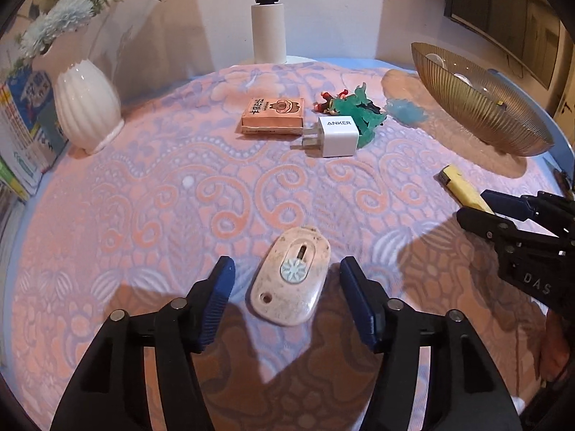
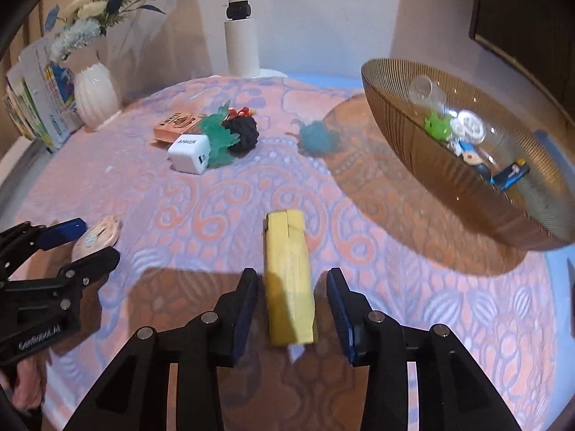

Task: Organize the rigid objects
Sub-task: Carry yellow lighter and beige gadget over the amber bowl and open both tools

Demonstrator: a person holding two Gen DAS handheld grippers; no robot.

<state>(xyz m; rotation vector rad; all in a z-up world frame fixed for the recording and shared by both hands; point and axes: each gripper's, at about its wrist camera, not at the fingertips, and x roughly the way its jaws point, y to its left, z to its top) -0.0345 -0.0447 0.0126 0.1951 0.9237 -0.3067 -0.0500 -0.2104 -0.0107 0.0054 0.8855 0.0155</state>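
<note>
On a plush cloth [image 1: 151,194] patterned with raised salmon scrolls over lilac, the left gripper [image 1: 287,280] hangs with its ribbed blue pads spread wide to either side of a rounded, cream-coloured plastic fob [image 1: 293,280], not touching it. That fob is flat and pebble-shaped, scuffed, with a pale blue flower disc and a small hole at one end. To the right, the right gripper [image 2: 293,294] is likewise spread wide, its pads flanking a yellow lighter [image 2: 289,280], a smooth oblong block lying lengthwise between them with a clear gap on each side.

Farther back lies a cluster: a flat orange cardboard box [image 1: 273,115], a glossy white cube-shaped charger [image 1: 337,136] with metal prongs, a translucent green figurine [image 1: 363,111] with jagged edges touching the charger, and a dark knobbly ball [image 2: 244,133] just beside the figurine. A fuzzy teal piece [image 2: 318,138] sits apart, nearer the bowl.

At the far right stands a wide amber glass bowl [image 2: 413,165] with fine ribbing, holding small toys and a clear cup. A fluted white ceramic vase [image 1: 86,107] with pale blue and cream flowers stands far left, next to upright books [image 1: 21,133], and a smooth white cylindrical post [image 1: 267,32] rises at the back.
</note>
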